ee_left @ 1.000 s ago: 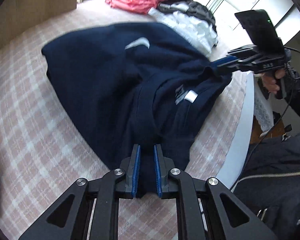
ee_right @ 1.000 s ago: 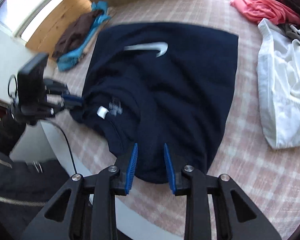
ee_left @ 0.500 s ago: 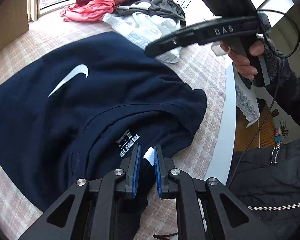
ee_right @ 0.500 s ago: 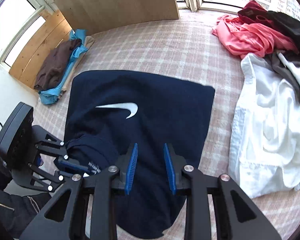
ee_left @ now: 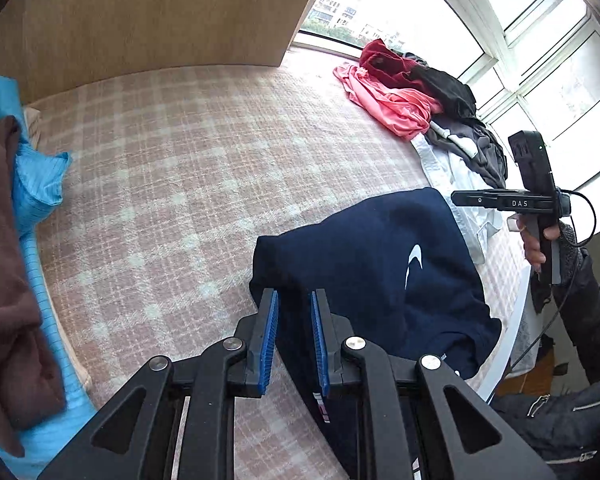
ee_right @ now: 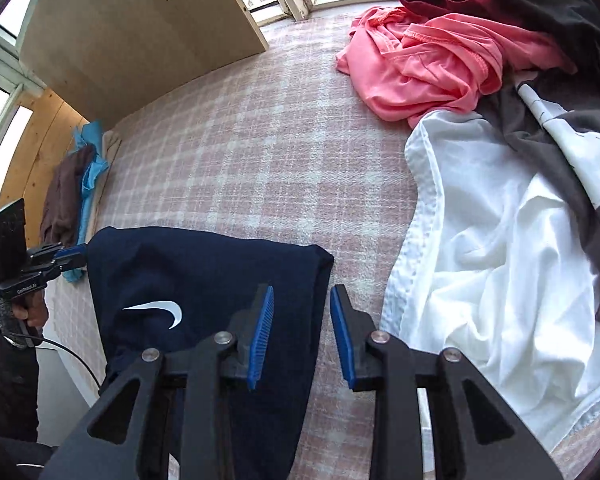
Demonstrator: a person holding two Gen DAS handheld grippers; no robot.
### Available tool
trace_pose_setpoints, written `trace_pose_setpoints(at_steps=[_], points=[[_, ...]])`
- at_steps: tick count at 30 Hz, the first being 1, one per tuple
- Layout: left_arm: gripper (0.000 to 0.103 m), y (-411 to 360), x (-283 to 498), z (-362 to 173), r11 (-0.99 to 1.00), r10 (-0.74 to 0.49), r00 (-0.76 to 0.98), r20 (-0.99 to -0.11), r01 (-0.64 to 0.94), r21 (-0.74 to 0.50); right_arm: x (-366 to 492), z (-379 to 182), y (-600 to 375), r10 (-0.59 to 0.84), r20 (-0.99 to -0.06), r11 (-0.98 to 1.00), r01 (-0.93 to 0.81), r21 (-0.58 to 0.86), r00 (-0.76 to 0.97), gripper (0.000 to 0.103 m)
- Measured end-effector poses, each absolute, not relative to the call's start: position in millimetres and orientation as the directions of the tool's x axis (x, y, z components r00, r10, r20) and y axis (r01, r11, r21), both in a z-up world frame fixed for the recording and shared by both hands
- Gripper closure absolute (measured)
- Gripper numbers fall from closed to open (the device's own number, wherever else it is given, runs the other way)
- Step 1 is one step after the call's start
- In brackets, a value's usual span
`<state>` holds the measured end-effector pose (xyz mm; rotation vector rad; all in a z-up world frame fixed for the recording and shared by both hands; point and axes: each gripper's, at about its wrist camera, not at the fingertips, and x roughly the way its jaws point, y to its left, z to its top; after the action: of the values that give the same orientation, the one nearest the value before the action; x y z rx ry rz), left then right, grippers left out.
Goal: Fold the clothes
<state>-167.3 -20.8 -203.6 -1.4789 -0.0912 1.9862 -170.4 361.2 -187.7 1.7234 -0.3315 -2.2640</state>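
Note:
A navy shirt (ee_left: 360, 264) with a white swoosh (ee_left: 414, 264) lies folded on the pink checked bedcover (ee_left: 180, 200). My left gripper (ee_left: 296, 340) is at the shirt's left end. Navy fabric fills the narrow gap between its blue pads, and its jaws are opening. In the right wrist view the left gripper (ee_right: 74, 258) meets the shirt's (ee_right: 204, 276) far left corner. My right gripper (ee_right: 302, 340) stands over the shirt's right edge. The cloth reaches only partway across its gap, and bedcover shows beside the right pad. In the left wrist view the right gripper (ee_left: 460, 199) hovers by the far right corner.
To the right is a heap of loose clothes: a white shirt (ee_right: 500, 240), a pink top (ee_right: 420, 64), and dark and grey pieces behind them. Folded brown and blue clothes (ee_left: 4, 280) sit at the left by a wooden panel (ee_left: 140, 12). The bed's white edge (ee_left: 508, 344) runs close by the person.
Both grippers swept across the bed with the shirt. It went from a wide bunched spread to a narrower folded band. The right pads now stand off the cloth's edge.

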Motion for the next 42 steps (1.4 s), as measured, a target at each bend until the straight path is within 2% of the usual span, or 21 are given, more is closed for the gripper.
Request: trace_pose_setpoints(at_steps=[4,6,11,15,19,21,22,23,24,26,27,32,35,39,41,42], points=[[0.085,-8.7,-181.3,-216.7,-0.766,0.538,-0.089,-0.838,-0.465,-0.443,-177.4,-198.0,358.7,-0.367,-0.907,-0.930,0.096,0.355,-0.205,0.073],[0.084,-5.1,-187.5,-220.5,-0.766,0.538,-0.069,-0.840,-0.457,-0.452,-180.7,-203.8,358.6,-0.386,-0.902,-0.922,0.092,0.375,-0.190,0.069],[0.083,-3.8,-199.5,-226.3,-0.751,0.570,-0.028,-0.821,-0.425,-0.506,-180.7,-209.8,360.6,-0.453,-0.873,-0.892,0.096,0.442,-0.181,0.069],[0.074,-8.4,-200.3,-231.2,-0.751,0.564,-0.012,-0.826,-0.422,-0.508,-180.6,-209.4,360.4,-0.483,-0.857,-0.876,0.100,0.472,-0.181,0.069],[0.073,-11.3,-205.1,-235.4,-0.745,0.592,-0.004,-0.806,-0.385,-0.545,-189.5,-212.4,362.3,-0.522,-0.831,-0.852,0.086,0.516,-0.192,0.069],[0.073,-8.6,-206.2,-235.8,-0.745,0.590,-0.008,-0.807,-0.391,-0.540,-192.0,-213.7,362.3,-0.540,-0.819,-0.841,0.081,0.536,-0.193,0.070],[0.074,-7.2,-206.6,-236.0,-0.745,0.588,-0.011,-0.809,-0.395,-0.537,-192.2,-214.7,361.8,-0.534,-0.822,-0.845,0.080,0.529,-0.195,0.074],[0.074,-6.9,-206.9,-236.4,-0.743,0.591,-0.013,-0.807,-0.397,-0.538,-192.2,-215.7,361.3,-0.527,-0.826,-0.849,0.080,0.522,-0.198,0.093],[0.075,-8.3,-207.5,-236.7,-0.742,0.596,-0.021,-0.803,-0.396,-0.540,-191.6,-216.2,361.2,-0.517,-0.832,-0.855,0.082,0.511,-0.202,0.097],[0.091,-13.3,-207.1,-234.2,-0.751,0.596,-0.057,-0.801,-0.392,-0.532,-188.3,-213.6,362.8,-0.520,-0.825,-0.853,0.088,0.514,-0.223,0.097],[0.096,-14.7,-204.6,-230.4,-0.755,0.592,-0.077,-0.802,-0.403,-0.518,-185.7,-210.3,362.6,-0.520,-0.823,-0.854,0.098,0.512,-0.230,0.098],[0.098,-17.5,-190.8,-210.3,-0.747,0.591,-0.135,-0.795,-0.464,-0.477,-178.0,-194.5,358.6,-0.511,-0.819,-0.859,0.152,0.488,-0.260,0.098],[0.097,-22.5,-199.8,-224.4,-0.754,0.598,-0.106,-0.795,-0.412,-0.512,-185.1,-205.2,361.9,-0.516,-0.825,-0.856,0.118,0.503,-0.231,0.097],[0.091,-19.1,-209.1,-244.5,-0.745,0.613,-0.027,-0.790,-0.353,-0.566,-191.6,-217.3,366.0,-0.540,-0.817,-0.840,0.072,0.538,-0.203,0.095],[0.093,-14.8,-207.0,-240.7,-0.749,0.603,-0.051,-0.796,-0.381,-0.543,-189.2,-214.8,366.0,-0.533,-0.816,-0.845,0.087,0.528,-0.223,0.096],[0.098,-13.0,-205.9,-238.3,-0.750,0.599,-0.066,-0.798,-0.394,-0.530,-187.8,-211.2,363.5,-0.526,-0.817,-0.850,0.101,0.518,-0.238,0.097]])
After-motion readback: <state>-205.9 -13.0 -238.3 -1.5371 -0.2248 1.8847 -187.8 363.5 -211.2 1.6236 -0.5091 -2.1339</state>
